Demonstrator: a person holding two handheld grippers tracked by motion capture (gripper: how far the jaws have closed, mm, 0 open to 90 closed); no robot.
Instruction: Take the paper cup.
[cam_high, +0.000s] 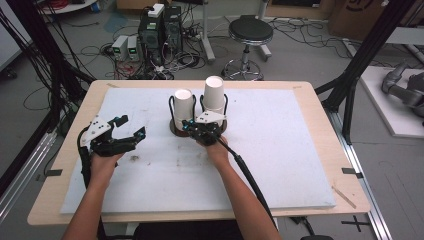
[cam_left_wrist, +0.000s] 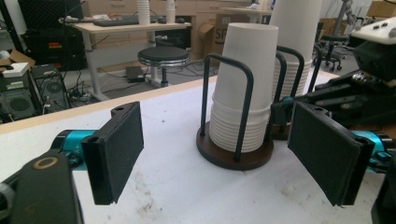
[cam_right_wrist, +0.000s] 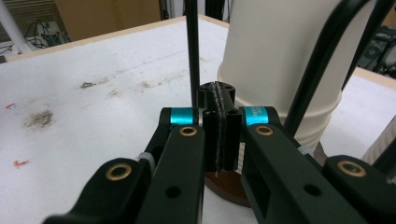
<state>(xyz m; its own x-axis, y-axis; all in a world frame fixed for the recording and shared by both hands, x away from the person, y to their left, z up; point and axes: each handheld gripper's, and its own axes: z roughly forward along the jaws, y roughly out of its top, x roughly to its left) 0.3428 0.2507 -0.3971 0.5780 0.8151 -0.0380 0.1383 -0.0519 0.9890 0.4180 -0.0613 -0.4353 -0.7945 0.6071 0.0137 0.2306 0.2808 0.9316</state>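
Cups (cam_high: 213, 96) stand stacked in wire holders (cam_left_wrist: 235, 156) for steadiness; right gripper (cam_high: 201, 126), jaws closed empty, presses at the base, left gripper (cam_high: 131, 128) waits wide open.

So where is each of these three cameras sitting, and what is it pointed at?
High view: above the person's side, looking forward and down on the table; forearms, left hand-held gripper, right hand-held gripper.
Left gripper view: rides the left hand-held gripper, facing the cup stacks; open jaws.
Right gripper view: rides the right hand-held gripper, near the taller stack; shut jaws.
Shared: cup stacks, table.
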